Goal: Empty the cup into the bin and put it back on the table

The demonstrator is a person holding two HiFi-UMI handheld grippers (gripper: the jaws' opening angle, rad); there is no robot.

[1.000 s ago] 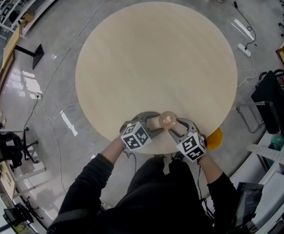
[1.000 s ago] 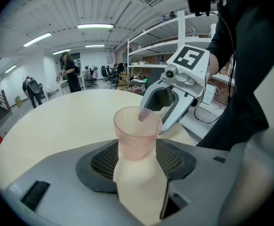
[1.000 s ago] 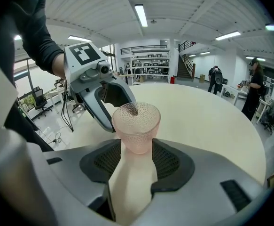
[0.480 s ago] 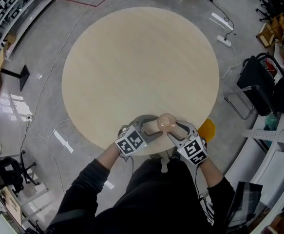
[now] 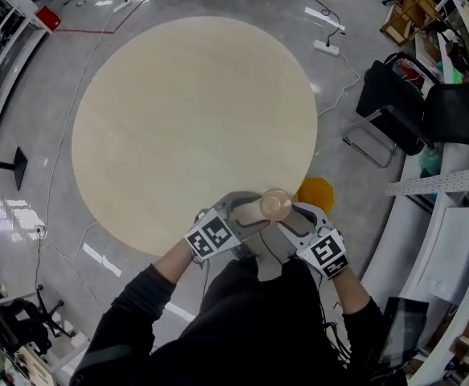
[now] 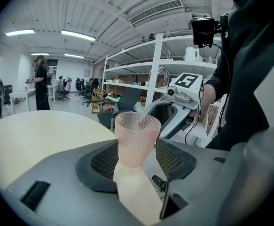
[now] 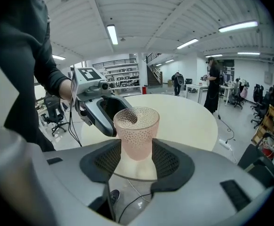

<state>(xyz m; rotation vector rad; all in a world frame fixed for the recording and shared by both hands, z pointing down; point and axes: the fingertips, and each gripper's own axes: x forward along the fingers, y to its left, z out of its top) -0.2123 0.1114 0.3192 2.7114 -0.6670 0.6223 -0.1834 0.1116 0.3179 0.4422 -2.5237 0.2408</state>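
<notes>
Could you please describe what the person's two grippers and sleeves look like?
Both the left gripper and the right gripper have smooth, curved grey bodies. Their fingers carry black pads with a mesh texture. Each gripper bears a white cube printed with black square markers. The person wears dark long sleeves.

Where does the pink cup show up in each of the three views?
Head view: pink cup low centre, at the near edge of the round table.
Left gripper view: centre, gripped between the jaws.
Right gripper view: centre, gripped between the jaws.
Shared landmark: the round table, behind the cup.
</notes>
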